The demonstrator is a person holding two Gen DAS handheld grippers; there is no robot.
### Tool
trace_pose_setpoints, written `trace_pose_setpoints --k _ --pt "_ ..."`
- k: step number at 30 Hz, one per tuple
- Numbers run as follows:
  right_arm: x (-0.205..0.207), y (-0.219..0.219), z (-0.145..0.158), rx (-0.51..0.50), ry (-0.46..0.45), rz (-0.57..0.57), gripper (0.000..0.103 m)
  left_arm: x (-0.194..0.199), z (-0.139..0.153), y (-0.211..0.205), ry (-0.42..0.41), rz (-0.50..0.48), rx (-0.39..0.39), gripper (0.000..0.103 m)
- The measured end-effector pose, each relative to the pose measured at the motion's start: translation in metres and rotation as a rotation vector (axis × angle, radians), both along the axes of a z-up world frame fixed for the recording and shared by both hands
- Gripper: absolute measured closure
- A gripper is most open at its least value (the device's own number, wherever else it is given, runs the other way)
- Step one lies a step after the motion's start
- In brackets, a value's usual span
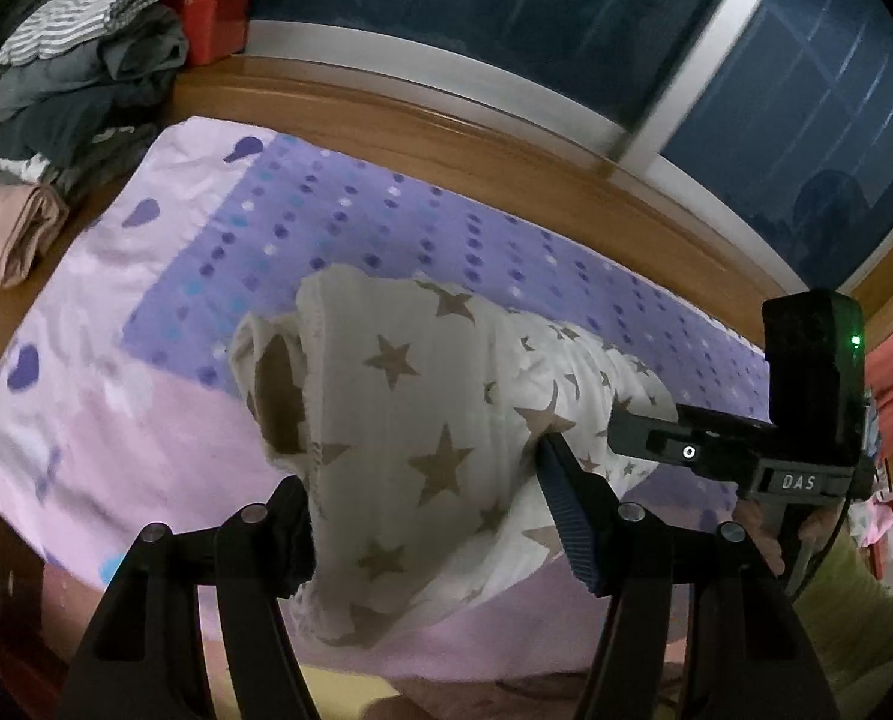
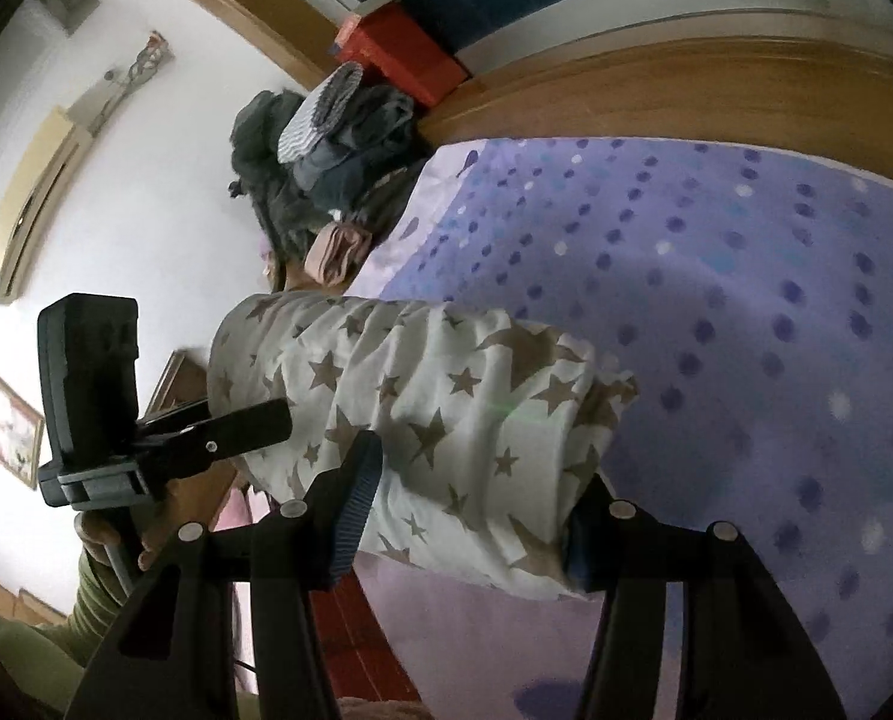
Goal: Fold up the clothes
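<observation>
A white garment with brown stars (image 1: 410,396) hangs bunched in the air above the bed, stretched between both grippers. In the left wrist view my left gripper (image 1: 434,528) is shut on one end, and the cloth fills the gap between its pads. The right gripper (image 1: 656,438) clamps the far end at the right, with a hand behind it. In the right wrist view the same garment (image 2: 434,396) is pinched in my right gripper (image 2: 464,528). The left gripper (image 2: 254,420) holds the other end at the left.
A purple dotted and pink bedsheet (image 1: 386,222) lies below. A pile of folded clothes (image 1: 80,78) and a red box (image 1: 206,6) sit at the far left corner on the wooden ledge (image 1: 446,120) under a dark window. A white wall (image 2: 146,210) is at the left.
</observation>
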State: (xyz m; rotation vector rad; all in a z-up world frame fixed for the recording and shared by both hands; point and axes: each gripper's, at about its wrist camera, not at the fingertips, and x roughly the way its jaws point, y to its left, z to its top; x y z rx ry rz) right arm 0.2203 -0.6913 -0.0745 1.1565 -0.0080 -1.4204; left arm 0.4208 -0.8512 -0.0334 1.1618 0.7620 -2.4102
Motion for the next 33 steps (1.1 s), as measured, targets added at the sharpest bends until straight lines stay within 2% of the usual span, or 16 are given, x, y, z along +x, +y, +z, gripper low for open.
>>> trace_pose_setpoints --k 8,14,18,22,26,29,32,33 --pt "-0.009 -0.053 -0.008 0.046 0.007 -0.083 0.05 -0.021 -0.015 -0.063 -0.017 -0.093 0.034 0.039" --pt "-0.01 -0.085 -0.017 0.107 0.041 -0.228 0.05 -0.047 -0.028 -0.107 -0.044 -0.261 0.032 0.039" --pt "-0.007 -0.097 -0.02 0.134 0.024 -0.354 0.05 -0.062 -0.033 -0.134 -0.034 -0.383 0.062 0.039" --pt "-0.007 -0.107 -0.023 0.165 0.027 -0.458 0.05 -0.078 -0.046 -0.151 -0.046 -0.466 0.092 0.039" --pt "-0.011 -0.111 -0.034 0.186 0.018 -0.52 0.05 -0.089 -0.066 -0.166 -0.036 -0.491 0.131 0.037" --pt "-0.017 -0.114 -0.041 0.177 0.014 -0.547 0.049 -0.092 -0.08 -0.178 0.0 -0.481 0.164 0.026" --pt "-0.022 -0.116 -0.044 0.16 0.007 -0.563 0.048 -0.093 -0.088 -0.191 0.033 -0.464 0.241 0.024" --pt "-0.024 -0.116 -0.045 0.154 0.002 -0.57 0.047 -0.089 -0.084 -0.192 0.025 -0.459 0.227 0.024"
